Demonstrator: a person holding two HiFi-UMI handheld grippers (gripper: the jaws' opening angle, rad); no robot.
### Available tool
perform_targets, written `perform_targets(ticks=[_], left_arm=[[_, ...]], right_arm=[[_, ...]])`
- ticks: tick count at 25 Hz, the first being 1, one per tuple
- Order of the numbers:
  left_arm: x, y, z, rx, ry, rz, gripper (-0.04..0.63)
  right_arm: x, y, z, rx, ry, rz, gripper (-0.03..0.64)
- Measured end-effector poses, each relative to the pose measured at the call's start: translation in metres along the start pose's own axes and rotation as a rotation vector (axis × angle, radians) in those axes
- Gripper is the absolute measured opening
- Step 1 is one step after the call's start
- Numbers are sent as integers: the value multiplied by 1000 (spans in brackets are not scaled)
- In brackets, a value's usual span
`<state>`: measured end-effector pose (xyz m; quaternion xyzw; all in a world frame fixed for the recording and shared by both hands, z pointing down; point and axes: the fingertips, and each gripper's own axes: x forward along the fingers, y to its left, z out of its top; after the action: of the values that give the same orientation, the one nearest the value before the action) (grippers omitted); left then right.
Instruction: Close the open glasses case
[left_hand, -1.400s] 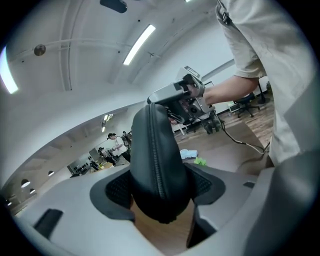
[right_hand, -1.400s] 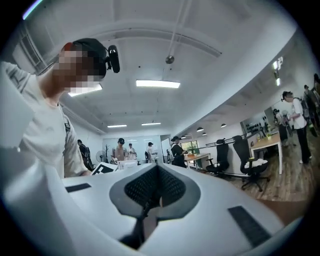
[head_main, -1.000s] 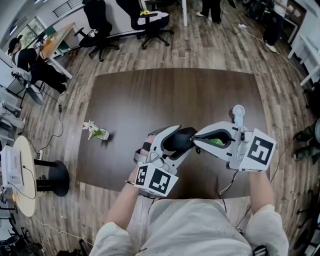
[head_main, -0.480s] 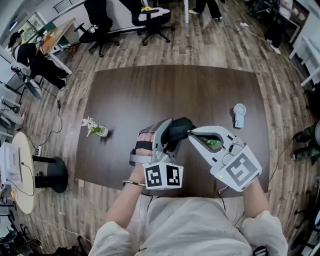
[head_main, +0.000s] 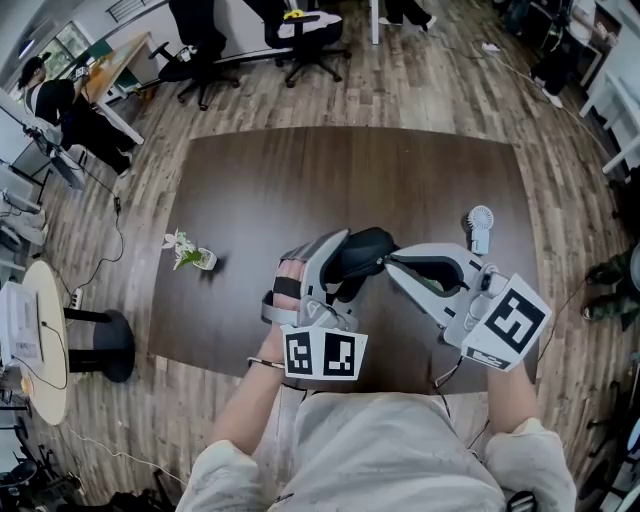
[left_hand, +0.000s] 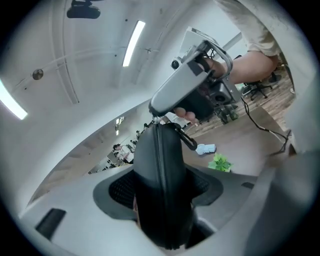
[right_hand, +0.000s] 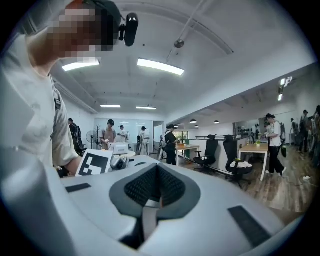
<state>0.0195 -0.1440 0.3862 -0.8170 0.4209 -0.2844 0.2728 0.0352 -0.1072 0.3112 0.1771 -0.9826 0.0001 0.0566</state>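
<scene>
A black zip glasses case (head_main: 362, 250) hangs in the air over the brown table (head_main: 300, 180), close to its near edge. My left gripper (head_main: 340, 262) has the case between its pads; its jaws are opening slightly while the pads still lie against the case (left_hand: 162, 190). The zip line runs up the middle of the case, facing the left gripper view. My right gripper (head_main: 388, 262) meets the case's far end from the right, and its tip (left_hand: 159, 116) sits at the top of the zip. In the right gripper view the jaws (right_hand: 155, 200) are shut on a thin grey tab (right_hand: 149, 215), the zip pull.
A small white fan (head_main: 478, 228) lies on the table to the right. A little potted plant (head_main: 190, 260) stands at its left side. Office chairs (head_main: 300, 40) and people at desks are beyond the table. A green leafy thing (left_hand: 220, 162) lies under the right gripper.
The left gripper has rolled, so its marker cube now faces up. The right gripper swung in towards the body and back out to the right, its tip staying at the case.
</scene>
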Motion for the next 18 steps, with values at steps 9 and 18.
perform_targets(ticks=[9,18], left_arm=[[-4,3,3,-12,-44,-6,287],[4,-2,-19,0,111,-36,250]], right_arm=[[-23,-29,15,43,-62,-44,2],[-7,-28,-9,-28,43,-146,2]])
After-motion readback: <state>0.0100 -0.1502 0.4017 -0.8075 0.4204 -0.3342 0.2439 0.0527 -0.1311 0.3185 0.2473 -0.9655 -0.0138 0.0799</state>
